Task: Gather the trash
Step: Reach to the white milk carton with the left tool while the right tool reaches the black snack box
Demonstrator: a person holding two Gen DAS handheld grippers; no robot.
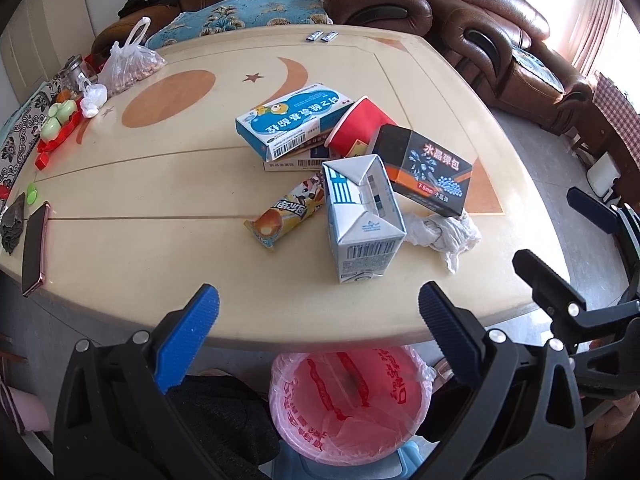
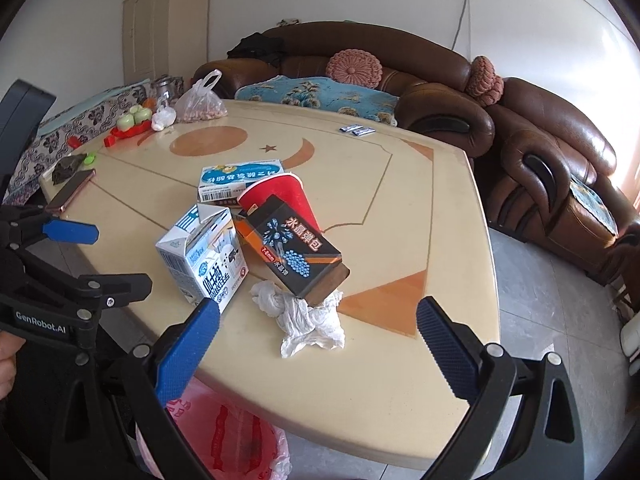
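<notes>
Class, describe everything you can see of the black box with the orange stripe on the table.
The black rectangular cardboard box with an orange stripe bears white Chinese characters and a picture of blue beads. It lies tilted, its far end propped against the red paper cup, its near end over the crumpled white tissue. The white-and-blue milk carton stands close on its left. Neither claw touches it.

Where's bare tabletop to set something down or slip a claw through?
Free: the near edge strip in front of the milk carton and crumpled tissue; the wide stretch between the phone and snack wrapper; the far side up to the two small packets. Crowded: the centre pile, where medicine box, red paper cup and black box overlap.
</notes>
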